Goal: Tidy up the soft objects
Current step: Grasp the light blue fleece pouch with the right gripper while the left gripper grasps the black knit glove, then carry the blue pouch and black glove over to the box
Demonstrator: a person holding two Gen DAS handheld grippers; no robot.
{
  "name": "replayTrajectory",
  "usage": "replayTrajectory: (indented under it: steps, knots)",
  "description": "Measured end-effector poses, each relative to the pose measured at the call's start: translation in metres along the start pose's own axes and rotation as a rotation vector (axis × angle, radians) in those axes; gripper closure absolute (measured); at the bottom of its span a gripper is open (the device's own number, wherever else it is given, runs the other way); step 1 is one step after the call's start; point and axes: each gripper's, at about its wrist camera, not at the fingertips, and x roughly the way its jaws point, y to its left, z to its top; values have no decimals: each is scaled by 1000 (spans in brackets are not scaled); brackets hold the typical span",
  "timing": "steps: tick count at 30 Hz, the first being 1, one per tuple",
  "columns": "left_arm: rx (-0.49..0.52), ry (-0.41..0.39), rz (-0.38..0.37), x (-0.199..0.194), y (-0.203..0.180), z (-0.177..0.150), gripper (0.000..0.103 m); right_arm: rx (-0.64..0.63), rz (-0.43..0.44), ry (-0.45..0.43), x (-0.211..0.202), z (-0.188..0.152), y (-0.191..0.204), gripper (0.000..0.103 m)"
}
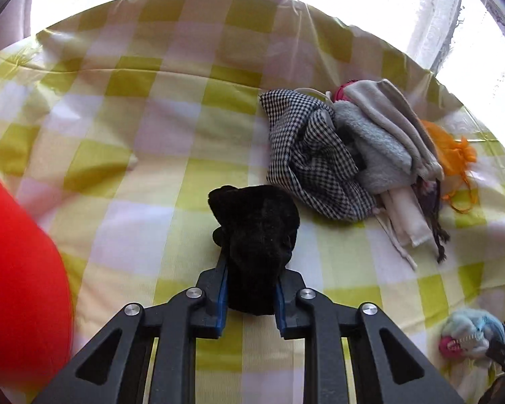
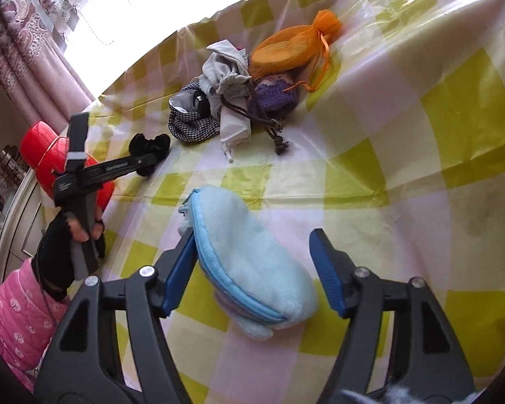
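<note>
Left jaws: the left gripper [image 1: 251,279] is pinching a black plush piece [image 1: 256,232], blue pads pressed into its lower end; the rest of it bulges out ahead of the fingertips, over the checked tablecloth [image 1: 124,128].

Right jaws: the right gripper [image 2: 256,269] stands spread wide around a pale blue zip pouch [image 2: 252,259]. The left pad lies against or just beside the zip edge, the right pad stands clear of it. No grip: the pouch rests on the cloth on its own.

Pouch position: near the front of the table, well apart from the pile.

Pile: toward the far side, a heap of soft things touching and overlapping: a houndstooth bag [image 1: 306,161], a grey fleece pouch [image 1: 377,148], a beige cloth [image 1: 394,114], a white cloth bag [image 2: 234,124], a purple knitted pouch [image 2: 274,96] and an orange mesh bag [image 2: 293,50].

Done so far: most pieces appear gathered in the one heap, though loosely, not lined up or folded.

Left to do: by the look of it, the black piece, held just short of the heap, has yet to be set down, and the blue pouch has yet to join the rest.

Edges: a red object [image 1: 17,286] sits at the left rim of the table; a gloved hand [image 2: 67,245] with a pink quilted sleeve [image 2: 13,320] holds the left tool; patterned curtains [image 2: 23,43] hang by a bright window.
</note>
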Motion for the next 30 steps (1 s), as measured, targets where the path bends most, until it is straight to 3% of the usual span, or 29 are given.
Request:
replayTrajectory:
  steps: [8,13,19,21,22,23,24,26,30]
  knots:
    - [-1,0,-42,-48,-8,-72,80,-90,0,71,18,-10,15,24]
    - [23,1,-53,-75,-6,-93,80,-193,-64,66,36,-13,35,21]
    - [-1,11,-57,-83,-6,-110,80,-379,-177,102,62,-15,63,7]
    - [0,3,-63,-89,-8,-116,80,-427,-181,106,68,-15,69,7]
    - [0,1,-66,-92,-8,-118,80,-431,-173,107,68,-15,70,19]
    - [-1,-2,-70,-95,-8,-121,80,-436,-163,87,64,-16,71,57]
    - [-1,-5,-75,-99,-8,-123,80,-436,-162,67,59,-18,73,64]
    - [1,-12,-78,-108,-7,-127,80,-420,-206,61,50,-24,78,67]
    - [-8,-35,-79,-131,0,-137,80,-317,-165,-3,12,-41,82,67]
